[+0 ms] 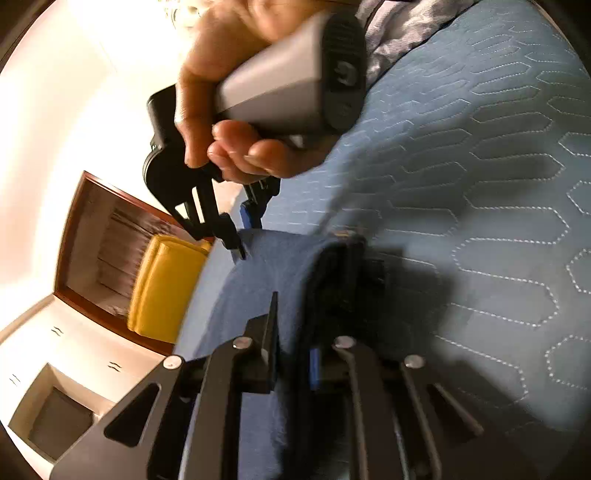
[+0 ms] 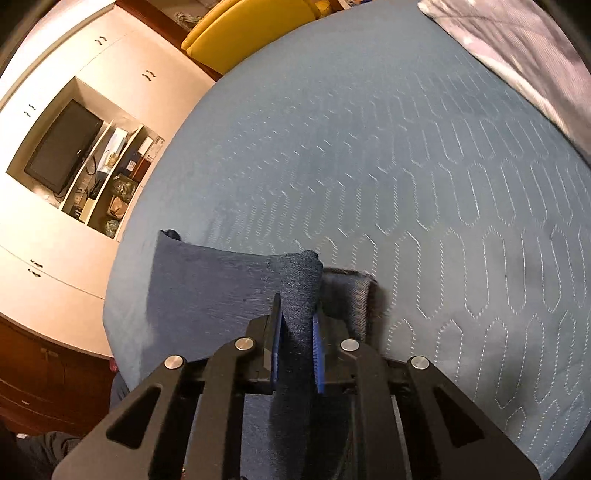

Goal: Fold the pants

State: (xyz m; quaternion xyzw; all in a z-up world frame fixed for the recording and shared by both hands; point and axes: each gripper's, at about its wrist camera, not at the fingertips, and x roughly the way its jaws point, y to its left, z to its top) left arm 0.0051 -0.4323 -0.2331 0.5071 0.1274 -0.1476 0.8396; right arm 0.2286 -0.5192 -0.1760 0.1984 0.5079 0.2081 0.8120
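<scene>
Dark blue pants (image 2: pixel 207 288) lie at the near edge of a blue quilted bed cover (image 2: pixel 369 147). My right gripper (image 2: pixel 297 332) is shut on a raised fold of the pants, which stands up between its blue pads. In the left wrist view the pants (image 1: pixel 266 273) bunch up dark at the right, and my left gripper (image 1: pixel 293 332) is shut on that cloth. Farther along the same edge, a hand (image 1: pixel 229 74) holds the right gripper (image 1: pixel 245 234), pointed down at the pants.
The bed cover (image 1: pixel 480 184) stretches away to the right. Grey patterned bedding (image 2: pixel 517 48) lies at the bed's far corner. A yellow chair (image 2: pixel 251 29) stands beyond the bed. White cabinets with a TV (image 2: pixel 62 144) line the wall to the left.
</scene>
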